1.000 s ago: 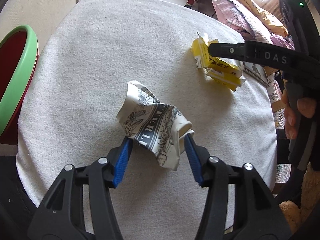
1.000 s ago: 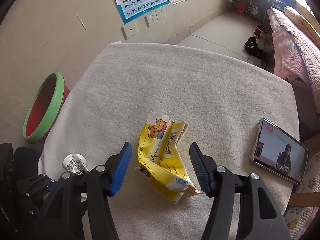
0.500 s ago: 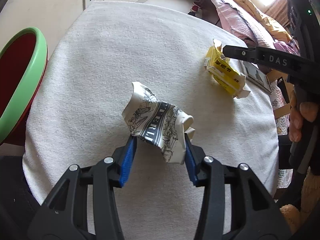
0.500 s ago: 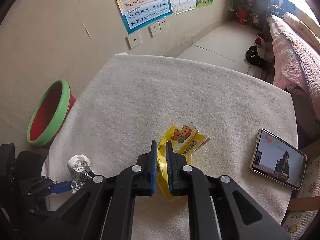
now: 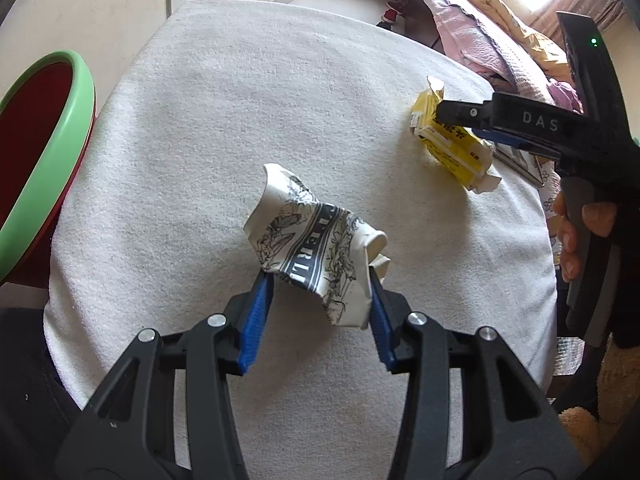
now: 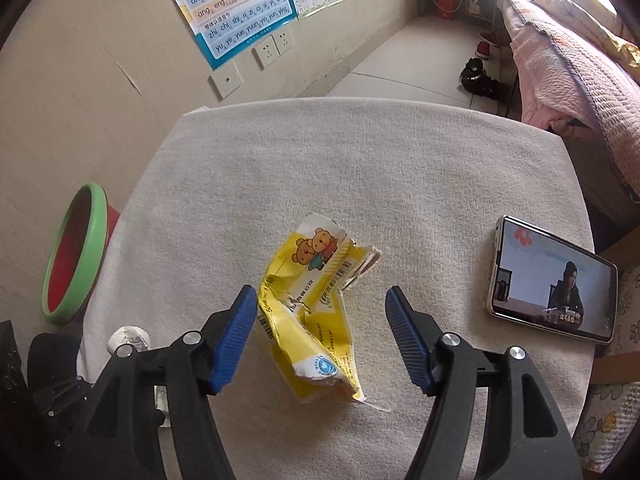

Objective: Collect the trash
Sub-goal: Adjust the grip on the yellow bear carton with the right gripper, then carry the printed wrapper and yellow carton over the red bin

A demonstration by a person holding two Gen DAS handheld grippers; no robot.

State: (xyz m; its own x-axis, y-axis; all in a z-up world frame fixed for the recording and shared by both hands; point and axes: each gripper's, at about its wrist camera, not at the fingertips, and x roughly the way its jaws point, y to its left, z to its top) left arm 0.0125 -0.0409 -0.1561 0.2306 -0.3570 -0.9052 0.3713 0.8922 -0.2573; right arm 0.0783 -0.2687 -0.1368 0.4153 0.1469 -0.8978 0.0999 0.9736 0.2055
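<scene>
A crumpled paper cup with black print is pinched between the blue pads of my left gripper, which is shut on it above the white cloth. A crushed yellow carton with a bear picture lies on the cloth between the fingers of my right gripper. Those jaws are opening; the right pad stands well clear of the carton and the left pad is close beside it. In the left wrist view the yellow carton sits under the right gripper's finger.
The table is covered by a white cloth. A phone with a lit screen lies at its right edge. A red bin with a green rim stands on the floor to the left. A bed with pink bedding is at the far right.
The right gripper closed on the yellow carton half a second ago and has since spread wide again. The left jaws narrowed onto the paper cup and kept their hold.
</scene>
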